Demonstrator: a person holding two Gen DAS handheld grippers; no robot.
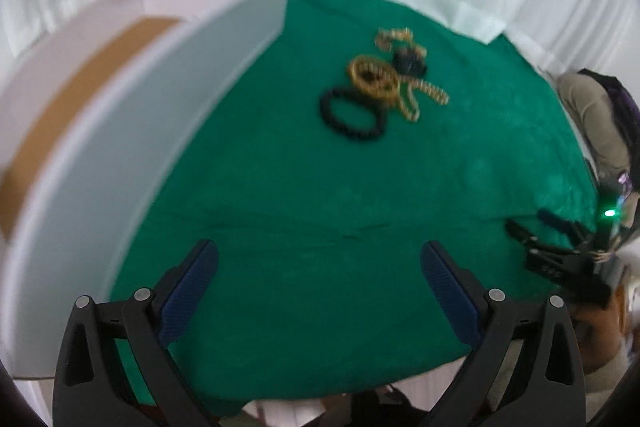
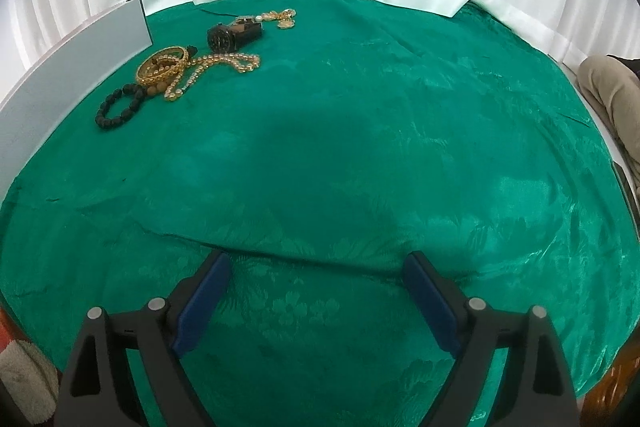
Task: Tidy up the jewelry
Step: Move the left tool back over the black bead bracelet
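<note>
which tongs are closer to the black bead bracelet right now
Left, as a judgement. The left tongs face the black bead bracelet almost straight ahead across the green cloth. For the right tongs it lies far off to the upper left, looking smaller.

Glossy patterned green cloth (image 2: 360,147); shiny gold bangles (image 2: 162,67).

My left wrist view is soft with motion blur; the right is sharper. Both are evenly, brightly lit. A broad soft shadow darkens the green cloth (image 2: 320,155) at centre. Fisheye curvature and dark vignetting ring every edge.
</note>
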